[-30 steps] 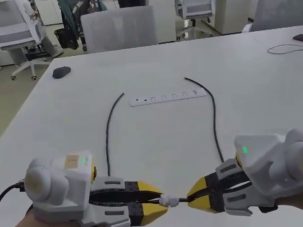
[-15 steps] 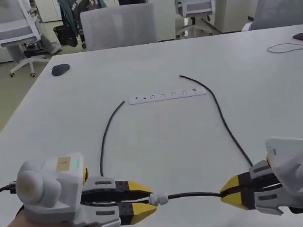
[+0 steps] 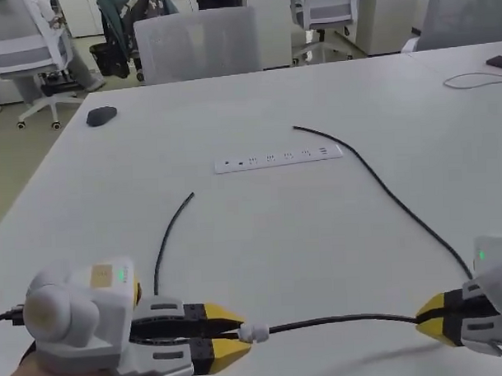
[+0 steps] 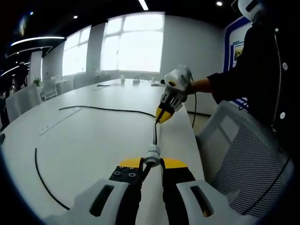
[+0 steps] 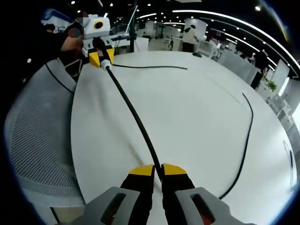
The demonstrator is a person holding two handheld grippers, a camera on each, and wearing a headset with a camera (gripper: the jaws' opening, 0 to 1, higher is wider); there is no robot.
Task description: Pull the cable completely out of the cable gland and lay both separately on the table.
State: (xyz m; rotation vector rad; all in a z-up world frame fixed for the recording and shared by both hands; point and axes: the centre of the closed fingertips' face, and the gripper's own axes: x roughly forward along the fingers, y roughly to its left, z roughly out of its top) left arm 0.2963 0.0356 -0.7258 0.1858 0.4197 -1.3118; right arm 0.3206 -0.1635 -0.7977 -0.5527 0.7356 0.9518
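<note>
Chairs (image 3: 196, 41) in pale grey stand past the far edge of the counter (image 3: 261, 229), and on it lie a dark rounded mouse (image 3: 102, 116) near the far left corner, a flat white power strip (image 3: 279, 159) across the middle, and a thin grey wire (image 3: 474, 79) looped at the far right. None of these touches the work. The counter is broad, white and smooth, with a rounded end; the room is an open office with strip lights on the ceiling and large bright windows (image 4: 133, 42). Down at the near edge, the left tool (image 3: 239, 333), yellow at its tips, is clamped on the cable gland (image 3: 254, 332), a small white plastic fitting with a ribbed collar. The cable (image 3: 346, 321), thin, black and round, runs through the fitting. From it, one stretch runs rightward above the counter to the right tool (image 3: 422, 326), which is pinched shut on it well apart from the left one. Beyond that grip the cable trails across the counter to an end just by the power strip. Its other stretch curves away on the left side and lies flat.
</note>
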